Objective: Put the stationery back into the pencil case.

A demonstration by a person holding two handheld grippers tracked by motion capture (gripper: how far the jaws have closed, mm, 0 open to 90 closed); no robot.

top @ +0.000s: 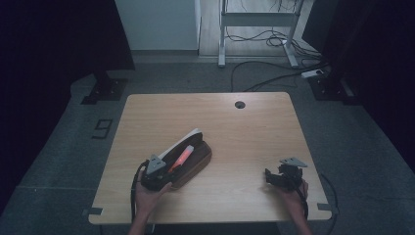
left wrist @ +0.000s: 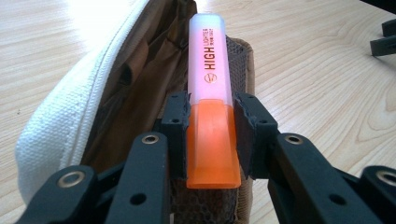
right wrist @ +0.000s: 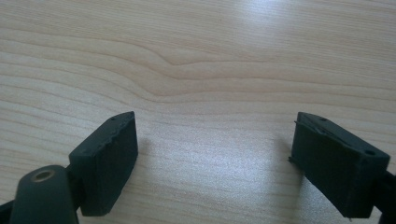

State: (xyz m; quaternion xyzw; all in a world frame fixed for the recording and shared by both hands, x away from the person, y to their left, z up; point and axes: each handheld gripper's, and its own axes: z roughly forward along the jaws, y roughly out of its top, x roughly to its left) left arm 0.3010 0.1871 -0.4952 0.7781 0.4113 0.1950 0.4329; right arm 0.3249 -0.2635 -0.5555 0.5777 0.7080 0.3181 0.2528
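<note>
1. Printed lengthwise in orange on the highlighter [left wrist: 211,74]: "HIGH LIGHTER", with a round logo beneath (smaller print unreadable).
2. The highlighter has a translucent pale barrel and an opaque orange cap, flat-sided; it is clamped at the cap by the left gripper [left wrist: 211,135], pads pressed on both sides.
3. It is held over the open pouch [left wrist: 70,107]: white canvas outside, brown lining, mesh pocket under the barrel. The pouch lies left of centre on the table [top: 244,142], pale wood-grain laminate.
4. The right gripper [right wrist: 215,158] is spread wide over bare tabletop, nothing between its black block pads.
</note>
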